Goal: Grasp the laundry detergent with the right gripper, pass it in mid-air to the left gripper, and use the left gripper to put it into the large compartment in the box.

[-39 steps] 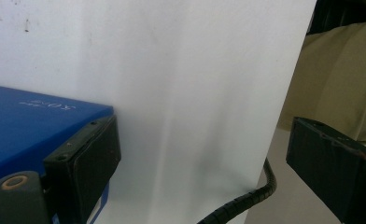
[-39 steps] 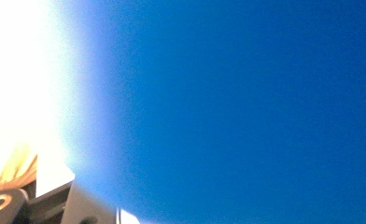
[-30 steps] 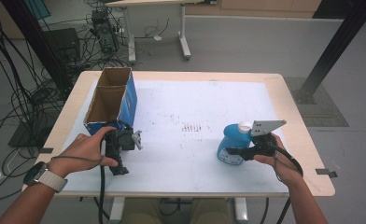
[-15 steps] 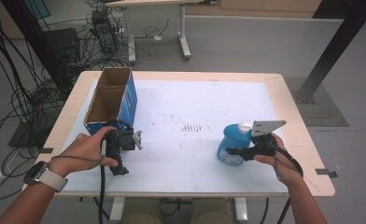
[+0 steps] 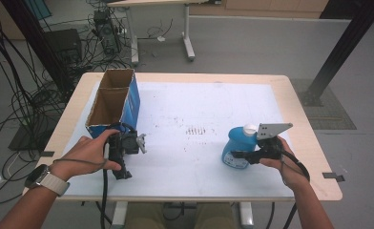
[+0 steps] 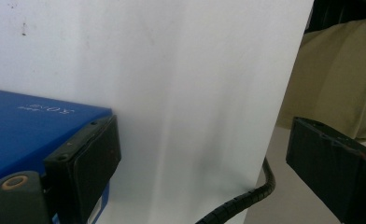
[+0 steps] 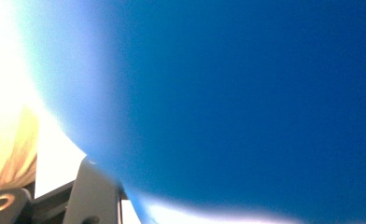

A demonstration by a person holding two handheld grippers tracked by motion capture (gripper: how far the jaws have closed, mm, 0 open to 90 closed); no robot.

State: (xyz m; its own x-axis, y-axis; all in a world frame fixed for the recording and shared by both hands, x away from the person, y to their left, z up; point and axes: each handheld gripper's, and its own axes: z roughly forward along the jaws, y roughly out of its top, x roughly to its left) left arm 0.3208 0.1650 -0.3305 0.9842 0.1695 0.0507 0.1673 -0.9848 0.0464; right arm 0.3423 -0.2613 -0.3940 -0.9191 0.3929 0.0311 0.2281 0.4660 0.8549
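A: Where's the blue bottle [image 5: 236, 145]?
B: On the table [image 5: 185, 95] at about four o'clock, clamped in the right gripper [image 5: 238, 154].
A: And the left gripper [image 5: 136, 142]?
B: Jaws apart, nothing between them, at eight o'clock just beside the blue cardboard box [image 5: 112, 102].

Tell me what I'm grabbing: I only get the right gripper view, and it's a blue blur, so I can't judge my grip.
Observer: A blue bottle on the right side of the table; the right gripper is shut on its lower body.
Operator: Where is the box?
Observer: The open-topped blue box stands at the table's far left, well apart from the bottle.
Operator: And my other gripper?
Observer: The left gripper sits at the box's near end, jaws open, nothing between them.
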